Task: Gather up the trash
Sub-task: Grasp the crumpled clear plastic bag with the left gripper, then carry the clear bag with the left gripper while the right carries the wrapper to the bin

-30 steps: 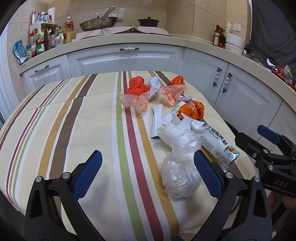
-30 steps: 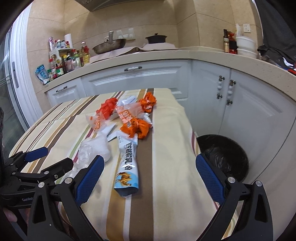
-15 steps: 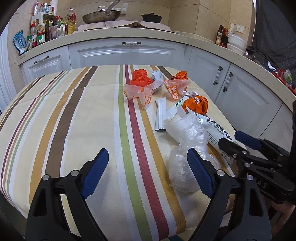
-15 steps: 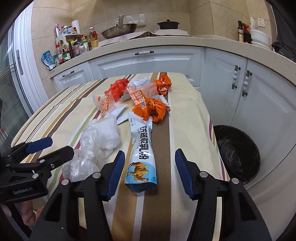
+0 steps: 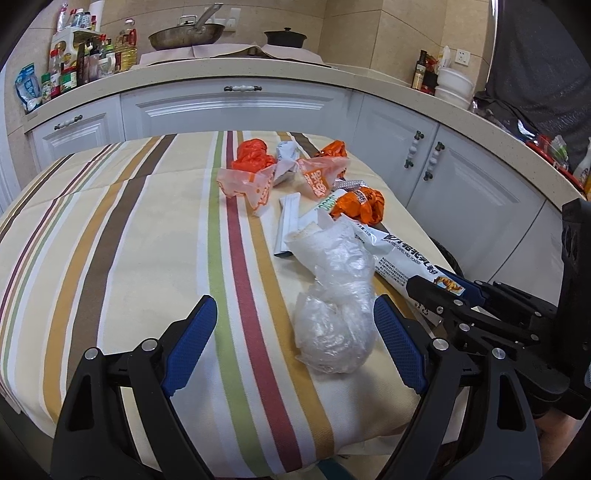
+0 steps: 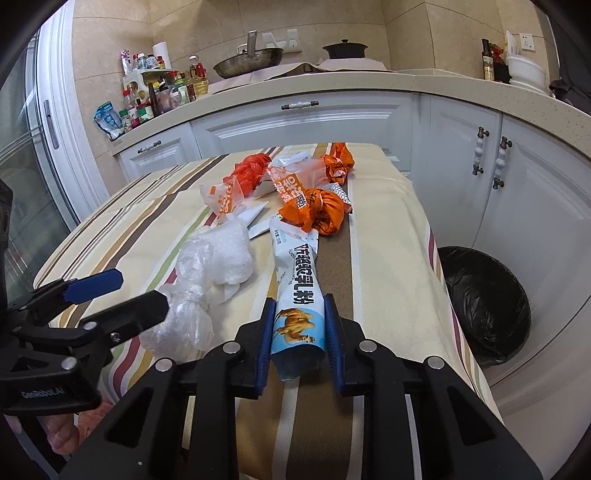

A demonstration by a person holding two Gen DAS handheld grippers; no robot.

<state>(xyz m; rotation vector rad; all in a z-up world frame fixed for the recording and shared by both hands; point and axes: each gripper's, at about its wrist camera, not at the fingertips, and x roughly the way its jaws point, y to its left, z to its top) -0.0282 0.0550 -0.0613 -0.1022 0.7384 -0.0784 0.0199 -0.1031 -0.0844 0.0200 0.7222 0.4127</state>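
Right gripper (image 6: 298, 325) closing on milk-powder pouch (image 6: 297, 291) at near tabletop (image 6: 388, 236) edge; squeeze firm, lift straight, swing right to bin (image 6: 484, 302). Left gripper (image 5: 291, 343) open, straddling clear plastic bag (image 5: 334, 328).

white cabinets (image 5: 236, 110), beige tiled wall (image 6: 406, 29), striped tablecloth (image 5: 110, 229).

A home kitchen: white cabinets (image 6: 299, 122), wok (image 6: 248, 62), condiment bottles (image 6: 162, 94).

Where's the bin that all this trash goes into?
In the right wrist view, the black-lined bin stands on the floor right of the table, against the white cabinets.
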